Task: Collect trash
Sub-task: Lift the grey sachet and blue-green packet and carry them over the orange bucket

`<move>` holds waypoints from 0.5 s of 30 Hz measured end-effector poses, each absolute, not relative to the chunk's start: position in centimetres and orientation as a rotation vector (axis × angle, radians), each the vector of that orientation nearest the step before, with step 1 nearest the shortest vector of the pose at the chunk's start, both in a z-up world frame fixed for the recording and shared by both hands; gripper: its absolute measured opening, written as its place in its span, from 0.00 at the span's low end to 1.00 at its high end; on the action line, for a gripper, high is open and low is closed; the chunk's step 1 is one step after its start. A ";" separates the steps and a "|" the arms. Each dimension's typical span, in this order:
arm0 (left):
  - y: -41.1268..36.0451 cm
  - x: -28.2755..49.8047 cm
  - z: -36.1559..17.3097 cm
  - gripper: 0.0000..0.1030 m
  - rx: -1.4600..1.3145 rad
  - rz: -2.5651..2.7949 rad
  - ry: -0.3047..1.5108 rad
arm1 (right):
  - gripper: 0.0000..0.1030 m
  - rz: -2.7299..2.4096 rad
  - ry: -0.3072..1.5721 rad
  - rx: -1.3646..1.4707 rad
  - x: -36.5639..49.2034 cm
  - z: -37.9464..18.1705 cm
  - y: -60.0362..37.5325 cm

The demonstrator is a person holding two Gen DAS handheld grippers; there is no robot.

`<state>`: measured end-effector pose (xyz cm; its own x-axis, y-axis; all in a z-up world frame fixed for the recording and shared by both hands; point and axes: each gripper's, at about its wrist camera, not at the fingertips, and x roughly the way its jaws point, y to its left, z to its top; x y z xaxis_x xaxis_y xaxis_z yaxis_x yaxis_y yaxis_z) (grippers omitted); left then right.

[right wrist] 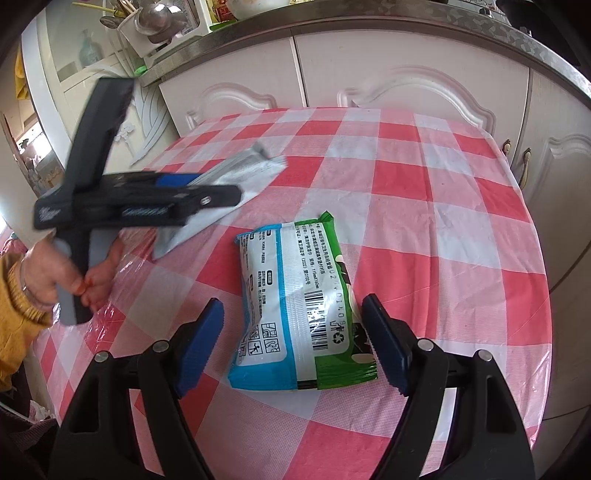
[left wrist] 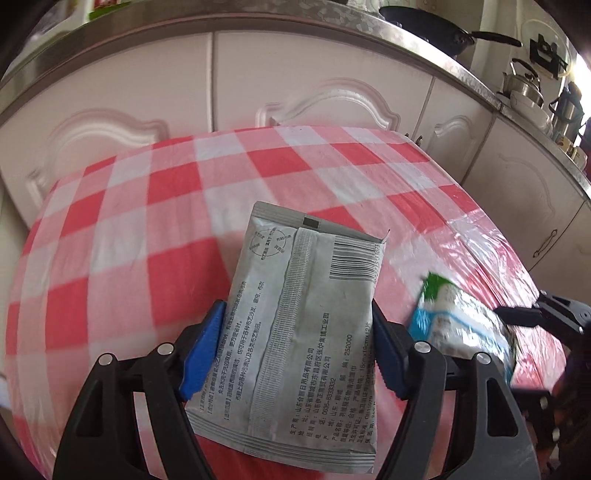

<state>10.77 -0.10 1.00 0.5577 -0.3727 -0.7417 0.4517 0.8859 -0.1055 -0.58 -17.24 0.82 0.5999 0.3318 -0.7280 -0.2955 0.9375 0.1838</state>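
In the left wrist view the left gripper (left wrist: 299,350) fills the lower middle of the frame, its blue pads closed against the two long edges of a grey sachet (left wrist: 295,325); the sachet stands up out of the jaws, lifted clear of the cloth, printed side toward the camera. In the right wrist view the right gripper (right wrist: 291,347) sits at the bottom of the frame with its jaws standing wide on either side of a blue-and-green wipes packet (right wrist: 299,314); the pads flank the packet without pressing it, and it lies flat on the table, so it is not yet held. The same view shows, at the left, a hand (right wrist: 70,273) in a yellow sleeve working the other tool, blurred, with the grey sachet in its jaws.

Judging by this, one piece of trash is picked up and one is lined up but still to be gripped; no bin or bag shows in either view, so where both go cannot be told.

The table (right wrist: 461,221) wears a red-and-white checked cloth under clear plastic; behind it run cream cabinet doors (left wrist: 332,92) below a counter, with a dark pan (left wrist: 428,26) and a kettle (left wrist: 524,81) at the upper right of the left view.
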 end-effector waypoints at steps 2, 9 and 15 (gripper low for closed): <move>1.1 9.1 1.0 0.71 0.086 -0.459 0.839 | 0.72 0.351 0.852 0.036 -0.6 0.8 -17.1; 4.8 3.5 1.4 0.71 0.022 -0.406 0.814 | 0.59 0.295 0.844 0.024 -0.7 0.8 -17.4; 7.5 -0.7 1.7 0.71 -0.013 -0.350 0.807 | 0.55 0.266 0.843 -0.027 -0.8 0.8 -16.8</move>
